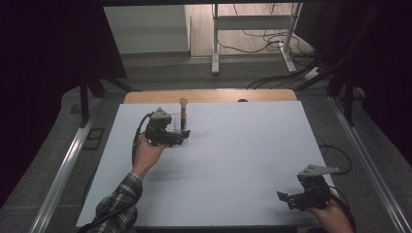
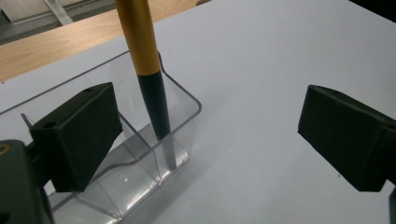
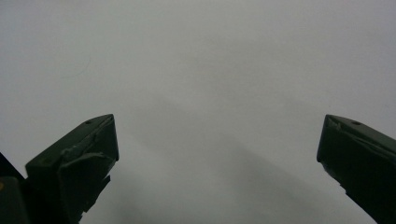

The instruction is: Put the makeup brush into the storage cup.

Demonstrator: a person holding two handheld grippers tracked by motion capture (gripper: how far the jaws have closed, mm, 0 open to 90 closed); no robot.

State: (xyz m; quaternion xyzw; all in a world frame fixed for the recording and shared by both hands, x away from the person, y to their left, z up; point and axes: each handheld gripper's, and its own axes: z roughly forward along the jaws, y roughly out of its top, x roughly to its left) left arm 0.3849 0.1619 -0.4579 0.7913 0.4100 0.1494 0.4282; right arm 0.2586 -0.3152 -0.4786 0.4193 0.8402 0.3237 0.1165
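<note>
A brush (image 1: 182, 110) with a gold handle and a dark lower end (image 2: 156, 102) stands tilted in a clear plastic holder (image 2: 189, 100) at the far left of the white board (image 1: 233, 160). In the high view the holder (image 1: 178, 127) sits just ahead of my left gripper (image 1: 185, 135). The left gripper (image 2: 208, 135) is open, its left jaw in front of the holder's wall and its right jaw over bare board; neither pad touches the brush. Near the board's front right corner, my right gripper (image 1: 284, 198) is held just above the surface. It (image 3: 217, 154) is open with nothing between its jaws.
A strip of wooden tabletop (image 1: 209, 95) shows beyond the board's far edge, with a small dark spot (image 1: 242, 100) on it. Metal rails (image 1: 63, 167) run along both sides. A white desk frame (image 1: 252, 29) and loose cables (image 1: 272, 43) stand on the floor behind.
</note>
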